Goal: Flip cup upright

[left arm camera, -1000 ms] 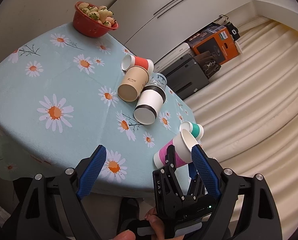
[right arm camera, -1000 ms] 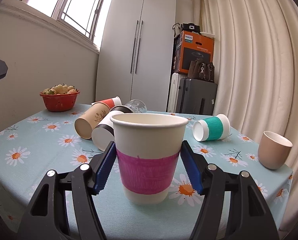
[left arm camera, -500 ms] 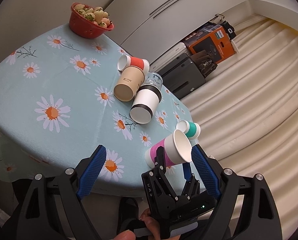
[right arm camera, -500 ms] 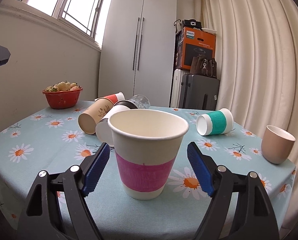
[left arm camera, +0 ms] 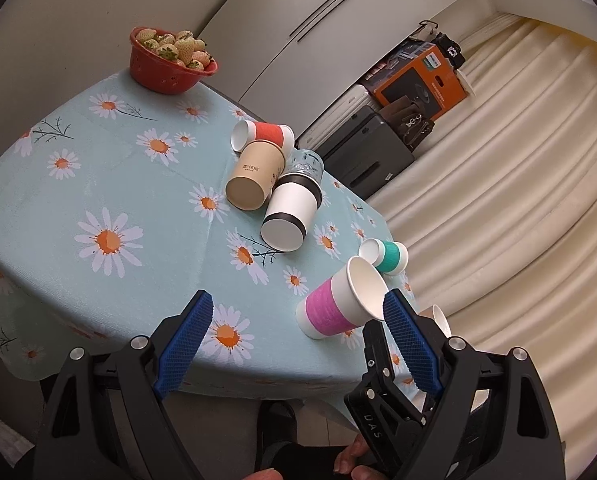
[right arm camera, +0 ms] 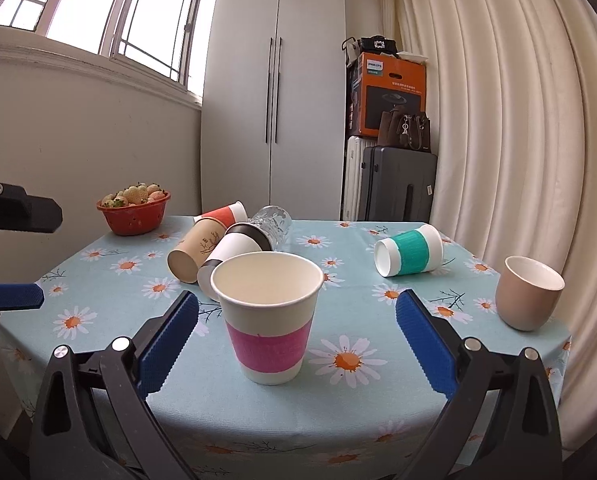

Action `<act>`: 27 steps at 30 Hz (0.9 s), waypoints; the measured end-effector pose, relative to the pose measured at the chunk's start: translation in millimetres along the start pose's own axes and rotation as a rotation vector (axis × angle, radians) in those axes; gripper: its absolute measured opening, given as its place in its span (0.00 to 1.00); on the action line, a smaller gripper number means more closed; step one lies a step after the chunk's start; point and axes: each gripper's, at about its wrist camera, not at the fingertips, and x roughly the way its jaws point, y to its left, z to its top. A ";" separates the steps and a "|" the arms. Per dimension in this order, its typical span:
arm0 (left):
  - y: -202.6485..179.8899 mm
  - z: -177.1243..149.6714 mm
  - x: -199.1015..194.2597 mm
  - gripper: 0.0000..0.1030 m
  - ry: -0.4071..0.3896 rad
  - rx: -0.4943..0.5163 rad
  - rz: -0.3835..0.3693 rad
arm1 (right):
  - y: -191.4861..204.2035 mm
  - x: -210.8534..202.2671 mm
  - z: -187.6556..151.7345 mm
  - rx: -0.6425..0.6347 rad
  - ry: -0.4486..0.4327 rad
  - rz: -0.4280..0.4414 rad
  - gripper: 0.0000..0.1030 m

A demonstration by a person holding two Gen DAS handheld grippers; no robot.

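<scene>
Standing upright on daisy-print tablecloth (right arm camera: 98, 280), pink-banded cup (right arm camera: 267, 316) between wide-open, empty right gripper (right arm camera: 296, 334); left gripper (left arm camera: 298, 340) equally open; window (right arm camera: 98, 20) only in right view.

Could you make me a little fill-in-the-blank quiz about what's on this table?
The cup with the pink band stands ____ on the table.
The right gripper around it is ____.
The teal-banded cup lies on its ____.
The red bowl holds ____.

Missing words: upright; open; side; strawberries
</scene>
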 end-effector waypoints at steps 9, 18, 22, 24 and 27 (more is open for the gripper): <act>-12.6 -5.7 -11.9 0.83 -0.035 0.088 0.052 | -45.5 -36.0 37.4 0.112 0.105 0.093 0.95; -44.3 -29.3 -28.2 0.83 -0.048 0.261 0.081 | -78.4 -62.5 64.0 0.046 0.219 0.290 0.95; -58.2 -41.7 -32.4 0.83 -0.040 0.344 0.093 | -90.3 -69.5 67.2 0.058 0.247 0.319 0.95; -63.3 -46.5 -33.3 0.83 -0.036 0.376 0.101 | -92.7 -72.6 69.4 0.045 0.253 0.340 0.95; -71.4 -52.5 -35.4 0.83 -0.047 0.424 0.124 | -94.3 -78.2 71.4 0.008 0.236 0.347 0.95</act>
